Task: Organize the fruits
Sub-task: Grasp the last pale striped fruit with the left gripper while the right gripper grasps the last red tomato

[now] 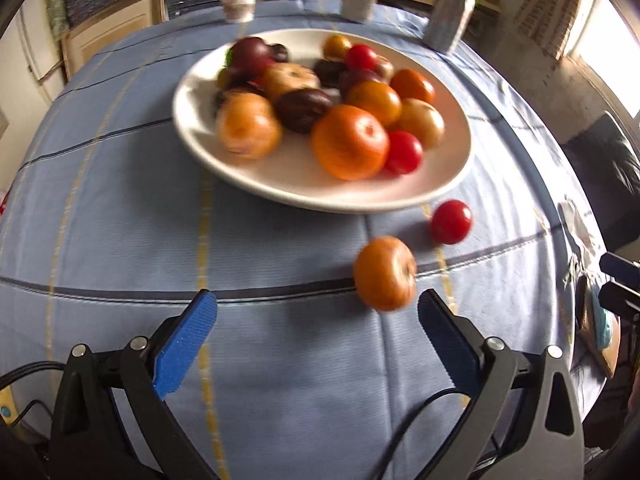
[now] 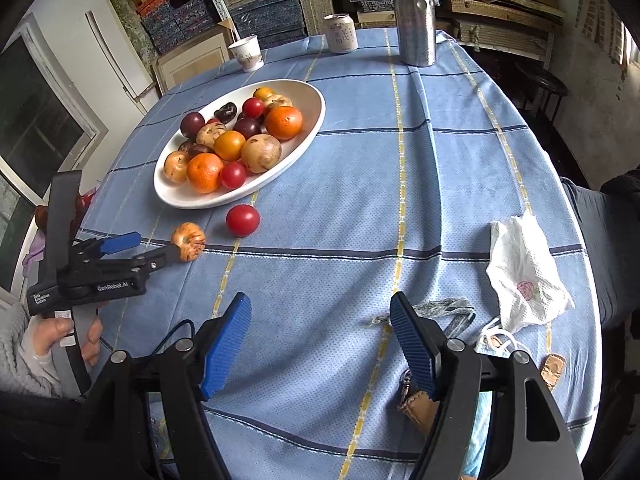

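Note:
A white oval plate (image 1: 280, 192) (image 2: 180, 200) on the blue checked tablecloth holds several orange, red, dark purple and tan fruits. Two fruits lie loose on the cloth in front of it: a red one (image 1: 451, 222) (image 2: 242, 220) and an orange-tan one (image 1: 385, 273) (image 2: 188, 241). My left gripper (image 1: 316, 300) (image 2: 158, 243) is open wide and low over the cloth. The orange-tan fruit sits just ahead of its right fingertip, not between the pads. My right gripper (image 2: 320, 300) hangs open over bare cloth, nearer the table's front, with nothing between its fingers.
A paper cup (image 2: 248, 53), a can (image 2: 341, 34) and a dented metal bottle (image 2: 414, 12) stand along the far edge. A crumpled white napkin (image 2: 524, 272) lies at the right, with a strap and small items (image 2: 416, 400) near the front edge. A hand (image 2: 60, 332) holds the left gripper.

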### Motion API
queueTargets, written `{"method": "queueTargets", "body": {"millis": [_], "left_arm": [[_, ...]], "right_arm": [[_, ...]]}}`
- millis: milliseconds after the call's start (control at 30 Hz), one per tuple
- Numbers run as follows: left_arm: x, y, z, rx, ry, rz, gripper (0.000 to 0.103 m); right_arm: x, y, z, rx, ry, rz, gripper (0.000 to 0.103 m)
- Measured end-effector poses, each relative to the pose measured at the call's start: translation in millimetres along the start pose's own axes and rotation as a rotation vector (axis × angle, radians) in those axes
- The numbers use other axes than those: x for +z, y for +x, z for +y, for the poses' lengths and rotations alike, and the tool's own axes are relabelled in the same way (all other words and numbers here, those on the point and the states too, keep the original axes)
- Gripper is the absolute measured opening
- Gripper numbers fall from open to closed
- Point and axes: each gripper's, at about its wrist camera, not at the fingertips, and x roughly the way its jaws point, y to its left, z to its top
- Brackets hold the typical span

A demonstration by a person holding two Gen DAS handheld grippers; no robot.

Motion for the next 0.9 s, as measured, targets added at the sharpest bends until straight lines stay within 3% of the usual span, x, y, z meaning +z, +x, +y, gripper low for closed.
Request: {"method": "queueTargets", "body": {"millis": [300, 333, 433, 767, 900], "left_arm": [[7, 7, -9, -0.026, -0.013, -0.027, 0.098], [6, 7, -9, -0.030, -0.015, -0.032, 0.095], [6, 9, -9, -0.042, -0.008, -0.020, 0.063], [9, 18, -11, -0.030, -0.011, -0.011, 0.062], [9, 16, -13, -0.055, 0.001, -0.017, 0.046]], "right_arm": [[-5, -3, -13, -0.019, 0.040, -0.002, 0.073], [-5, -3, -13, -0.018, 0.040, -0.002, 0.073], [-5, -1, -13, -0.017, 0.038, 0.004, 0.073], [-7, -2, -15, -0.017, 0.038, 0.009, 0.073], [-7, -1, -15, -0.013, 0.036, 0.009, 0.073]]}}
